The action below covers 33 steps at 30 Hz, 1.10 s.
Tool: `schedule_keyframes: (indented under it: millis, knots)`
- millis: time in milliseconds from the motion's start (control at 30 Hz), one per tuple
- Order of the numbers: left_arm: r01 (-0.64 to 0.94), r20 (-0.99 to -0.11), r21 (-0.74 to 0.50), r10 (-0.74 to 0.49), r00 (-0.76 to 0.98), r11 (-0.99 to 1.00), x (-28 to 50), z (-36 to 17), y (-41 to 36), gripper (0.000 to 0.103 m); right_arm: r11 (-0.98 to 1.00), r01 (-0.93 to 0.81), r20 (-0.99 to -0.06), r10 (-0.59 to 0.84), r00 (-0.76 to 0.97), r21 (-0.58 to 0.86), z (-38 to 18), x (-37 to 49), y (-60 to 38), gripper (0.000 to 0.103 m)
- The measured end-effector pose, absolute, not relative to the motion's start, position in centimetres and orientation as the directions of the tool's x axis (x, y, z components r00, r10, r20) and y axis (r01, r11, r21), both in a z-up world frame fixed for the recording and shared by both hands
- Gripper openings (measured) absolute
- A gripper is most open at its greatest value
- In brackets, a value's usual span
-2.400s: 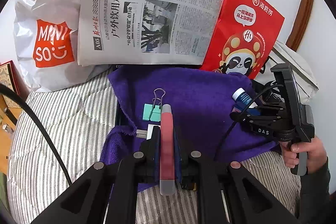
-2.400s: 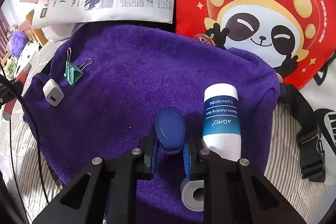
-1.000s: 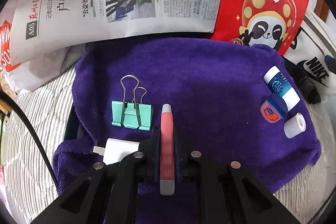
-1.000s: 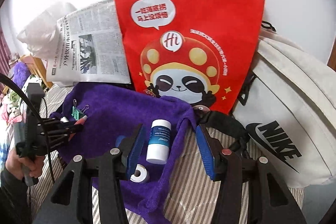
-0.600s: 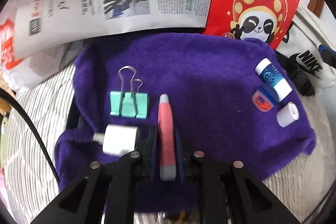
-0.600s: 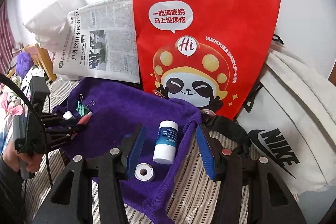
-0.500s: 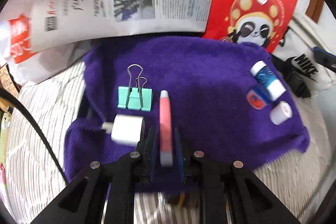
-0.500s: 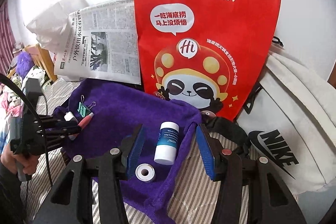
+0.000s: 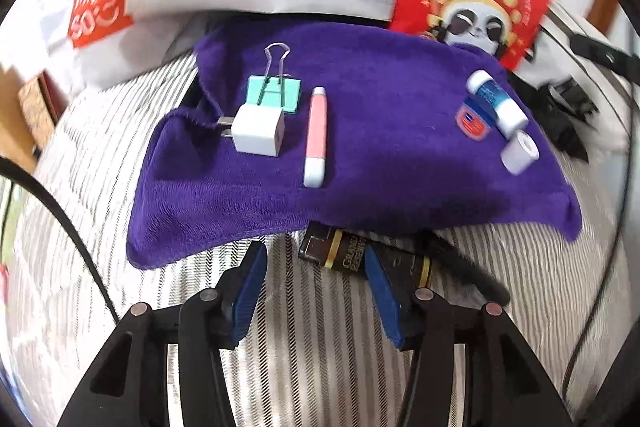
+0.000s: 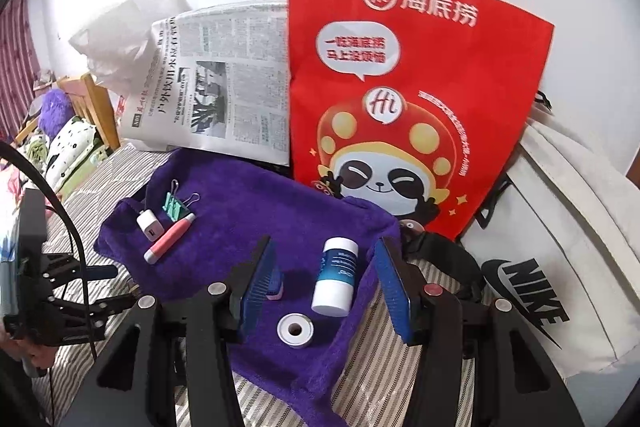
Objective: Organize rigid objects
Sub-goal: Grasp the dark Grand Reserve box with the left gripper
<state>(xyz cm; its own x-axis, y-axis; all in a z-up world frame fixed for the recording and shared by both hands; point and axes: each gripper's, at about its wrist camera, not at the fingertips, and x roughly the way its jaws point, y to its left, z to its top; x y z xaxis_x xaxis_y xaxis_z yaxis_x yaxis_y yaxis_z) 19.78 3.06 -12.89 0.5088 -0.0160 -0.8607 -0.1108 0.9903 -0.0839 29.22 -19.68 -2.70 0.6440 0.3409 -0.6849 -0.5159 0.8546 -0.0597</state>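
On the purple towel (image 9: 400,155) we see the pink pen (image 9: 315,137) lying just right of the white charger (image 9: 258,131). Our left gripper (image 9: 316,291) hangs off the towel's near edge, jaws opening and empty. Our right gripper (image 10: 326,283) stands apart, gripping nothing, over the towel's blue-and-white bottle (image 10: 336,277).

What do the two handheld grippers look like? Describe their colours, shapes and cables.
Both the left gripper and the right gripper have matt black angular frames with round silver rivets and flat blue finger pads. A thin black cable curves past the left one.

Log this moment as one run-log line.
left gripper: opening, empty | pink pen: lying on purple towel beside charger | right gripper: open, empty
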Motion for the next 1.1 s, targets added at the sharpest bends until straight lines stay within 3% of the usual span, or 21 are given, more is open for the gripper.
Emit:
schedule_keyframes:
  millis: [300,600,833,867,967,1100]
  knots:
    - [-0.204,-0.883,-0.152,-0.040,0.468,0.967,21.1,-13.8,2.2,0.052,0.827,-0.558,-0.689,0.364,0.627,-0.070,-2.8,28.8,-18.4,0.052]
    - [-0.120,-0.888,0.005,0.060,0.455,0.993,20.0,-14.3,0.5,0.055,0.813,-0.578,-0.682,0.384,0.622,-0.068,-2.4,28.4,-18.5,0.052]
    - [-0.086,-0.873,-0.011,0.033,0.487,0.996,17.2,-14.4,2.7,0.054,0.824,-0.564,-0.674,0.391,0.627,-0.046,-2.0,28.6,-19.3,0.053]
    - [-0.071,-0.868,0.001,0.036,0.495,0.997,17.2,-14.5,2.6,0.049,0.826,-0.562,-0.675,0.390,0.626,-0.045,-2.0,28.6,-19.3,0.053]
    - [-0.021,-0.856,-0.001,0.010,0.518,1.000,17.2,-14.3,2.1,0.023,0.827,-0.559,-0.679,0.380,0.628,-0.054,-2.1,28.7,-19.3,0.053]
    - [0.003,-0.854,0.049,0.040,0.518,0.999,17.0,-14.0,1.5,0.024,0.824,-0.561,-0.682,0.368,0.632,-0.076,-2.2,28.5,-19.1,0.053]
